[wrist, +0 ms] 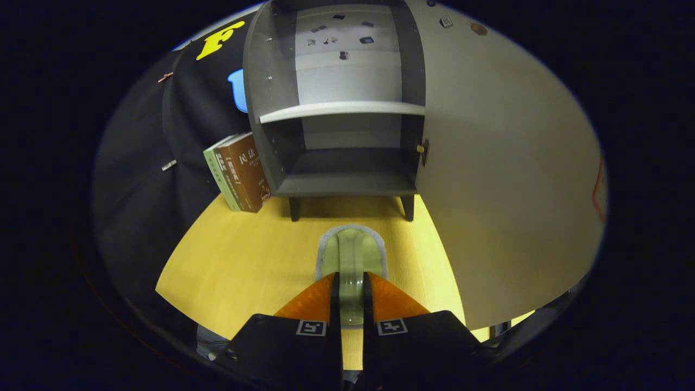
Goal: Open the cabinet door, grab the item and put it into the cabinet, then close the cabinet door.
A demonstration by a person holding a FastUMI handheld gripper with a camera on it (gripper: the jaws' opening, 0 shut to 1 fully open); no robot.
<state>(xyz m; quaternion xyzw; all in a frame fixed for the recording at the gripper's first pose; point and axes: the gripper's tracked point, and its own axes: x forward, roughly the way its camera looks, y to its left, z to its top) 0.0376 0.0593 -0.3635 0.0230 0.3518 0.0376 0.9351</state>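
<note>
Between the fingers of the gripper (351, 293) sits a pale, glassy item (352, 259) with a grey rim, its thin upright edge pinched from both sides so the jaws are clamped on it. Below it lies the wooden table (244, 260). Beyond the fingers stands the cabinet (336, 108) on short dark legs, open, with one light shelf (342, 110) across its middle and both compartments bare. Its door (505, 179) is swung wide to the right. Two books (239, 172) lean against the cabinet's left side.
</note>
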